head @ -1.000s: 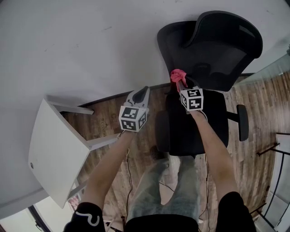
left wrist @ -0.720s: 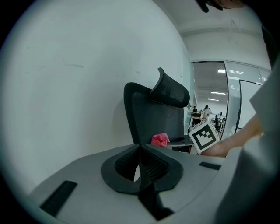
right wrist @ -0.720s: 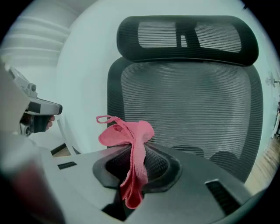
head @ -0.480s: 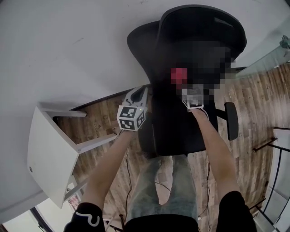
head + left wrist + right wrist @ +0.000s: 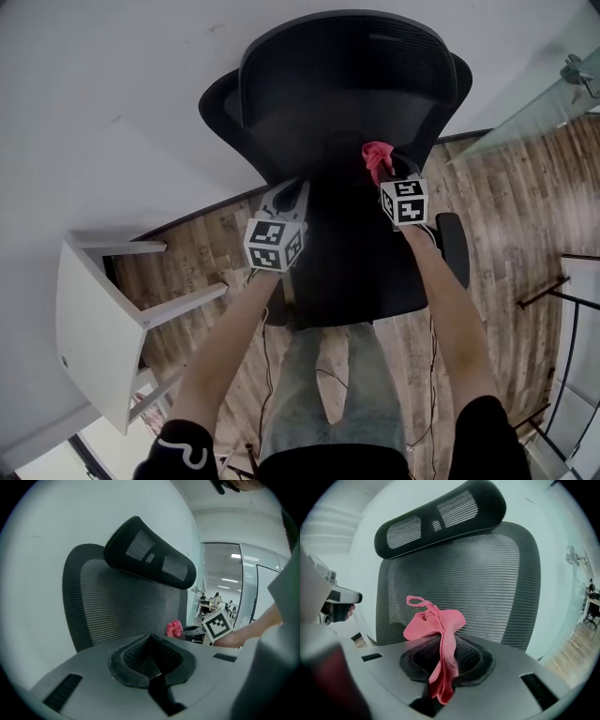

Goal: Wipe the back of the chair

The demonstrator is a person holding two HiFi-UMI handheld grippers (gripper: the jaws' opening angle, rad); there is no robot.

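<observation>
Head view puts the chair back (image 5: 347, 103) dead ahead of the person, black ribbed mesh upright against the white wall, headrest (image 5: 352, 42) on top and seat (image 5: 356, 267) below. Right at its lower middle sits the pink cloth (image 5: 377, 157), pinched in the right hand-held gripper (image 5: 389, 173). Right gripper view confirms it: jaws clamped on the cloth (image 5: 438, 634), a bunched wad and a thin loose loop standing up in front of the mesh (image 5: 459, 573). Whether cloth and mesh are touching, I can't tell.

Over to the left hand-held gripper (image 5: 291, 195): it hovers beside the seat's left edge, and its own view shows the jaws (image 5: 152, 663) pressed together on nothing.

Now the dangers.
- The cloth is balled up, so a stroke may cover only a narrow strip.
- The grip is a slim pinch, and dragging across those ribs could tug the cloth free.
- That loop looks ready to snag.
- Nothing steadies the chair. It looks like an office chair, so a firm push may well swing it away.
- Press too low and the hard jaw tips, not fabric, could rake the mesh.
</observation>
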